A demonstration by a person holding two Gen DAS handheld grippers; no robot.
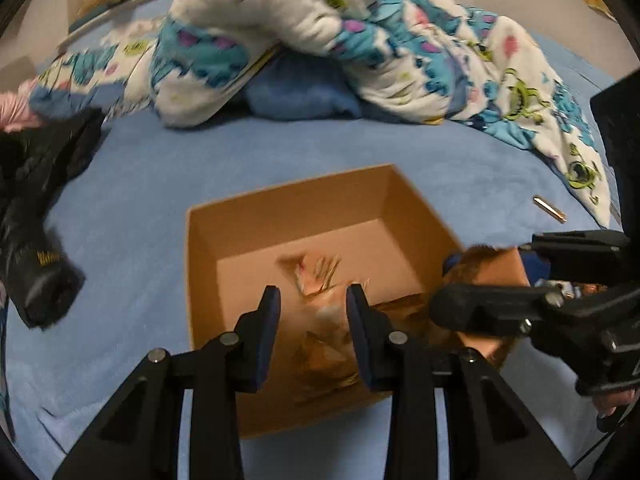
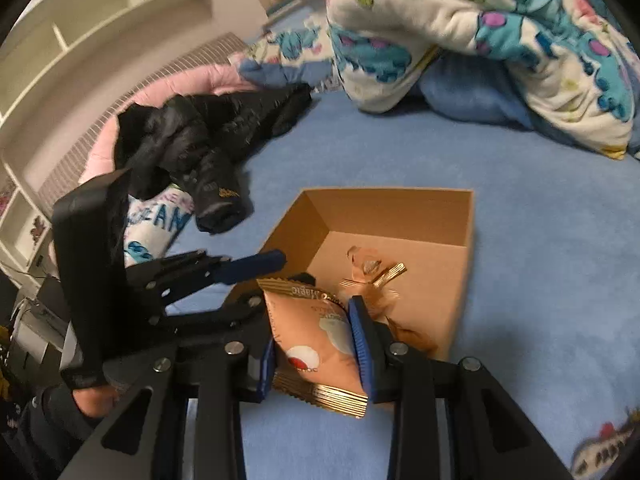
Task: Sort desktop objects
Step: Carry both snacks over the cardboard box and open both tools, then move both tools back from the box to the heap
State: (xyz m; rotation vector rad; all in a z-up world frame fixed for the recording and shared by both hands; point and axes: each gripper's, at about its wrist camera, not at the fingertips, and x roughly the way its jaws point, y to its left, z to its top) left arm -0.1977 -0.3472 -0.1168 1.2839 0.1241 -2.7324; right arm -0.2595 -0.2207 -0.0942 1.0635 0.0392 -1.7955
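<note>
An open cardboard box (image 1: 304, 204) (image 2: 384, 208) sits on the blue bedspread. Pink and gold snack packets (image 1: 320, 276) (image 2: 372, 268) lie inside it, blurred. My left gripper (image 1: 313, 336) is open and empty above the box's near side; it also shows in the right wrist view (image 2: 256, 268). My right gripper (image 2: 314, 348) is shut on a pink snack packet with gold crimped ends (image 2: 312, 340), held over the box's near left corner. It enters the left wrist view from the right (image 1: 488, 276).
A black jacket (image 1: 36, 200) (image 2: 200, 140) lies left of the box. A bunched cartoon-print blanket (image 1: 360, 40) (image 2: 480, 32) fills the back. A small copper-coloured tube (image 1: 550, 209) lies on the bedspread to the right. White shelves (image 2: 80, 40) stand at far left.
</note>
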